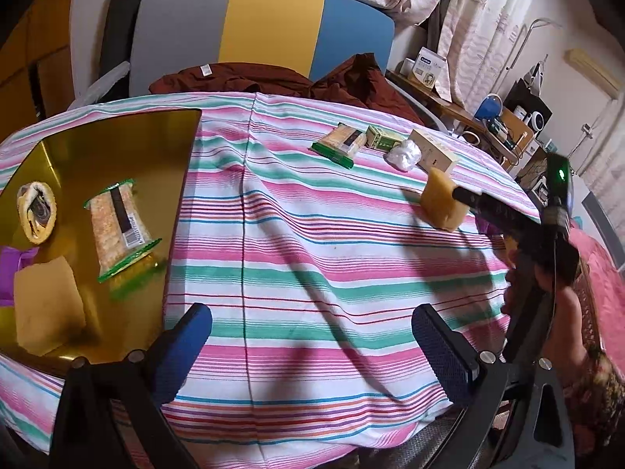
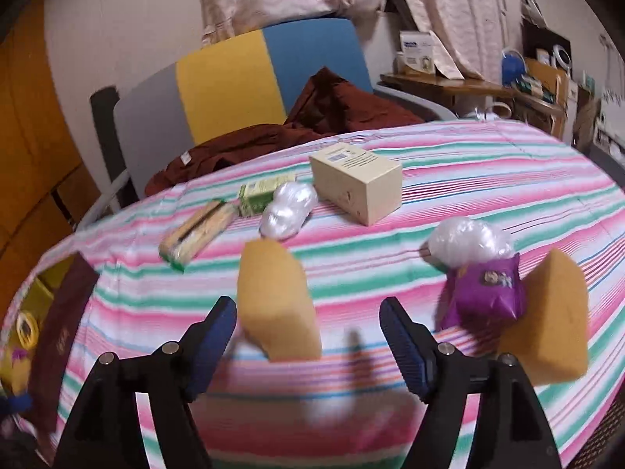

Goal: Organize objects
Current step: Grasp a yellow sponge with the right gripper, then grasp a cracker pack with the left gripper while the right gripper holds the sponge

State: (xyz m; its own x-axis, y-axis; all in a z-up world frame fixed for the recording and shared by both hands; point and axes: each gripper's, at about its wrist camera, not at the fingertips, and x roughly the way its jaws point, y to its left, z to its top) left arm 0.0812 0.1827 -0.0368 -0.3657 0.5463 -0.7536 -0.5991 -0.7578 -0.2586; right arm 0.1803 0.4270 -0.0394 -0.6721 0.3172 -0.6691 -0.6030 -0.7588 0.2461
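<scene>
Striped cloth (image 1: 312, 234) in pink, green and white covers the bed-like surface, with a grey, yellow and blue chair back (image 1: 269, 31) and a crumpled maroon garment (image 1: 242, 78) behind it. At the left edge sits a gold tray (image 1: 117, 148) that already holds a cracker packet (image 1: 119, 226), a yellow sponge (image 1: 47, 308) and a small round roll (image 1: 36, 211). Still loose on the cloth are a cream carton (image 2: 357, 183), a second cracker packet (image 2: 195, 234), a small green box (image 2: 258, 193), two clear plastic bundles (image 2: 287, 211), a purple snack pouch (image 2: 484, 293) and a sponge at the far right (image 2: 554, 312). Nearest the right gripper (image 2: 308, 336) stands a yellow sponge block (image 2: 277, 301), between the blue pads but leaning toward the left one; the jaws stand wide and do not press it, so I read it as not gripped. The left gripper (image 1: 312, 344) hovers over bare cloth, spread and empty. That sponge looks light, soft and squashy, not fragile, with a rough surface that should not slip; taking it across its narrow faces near the middle, with a modest squeeze, seems best, since a hold near a corner would probably let it bend and twist.
</scene>
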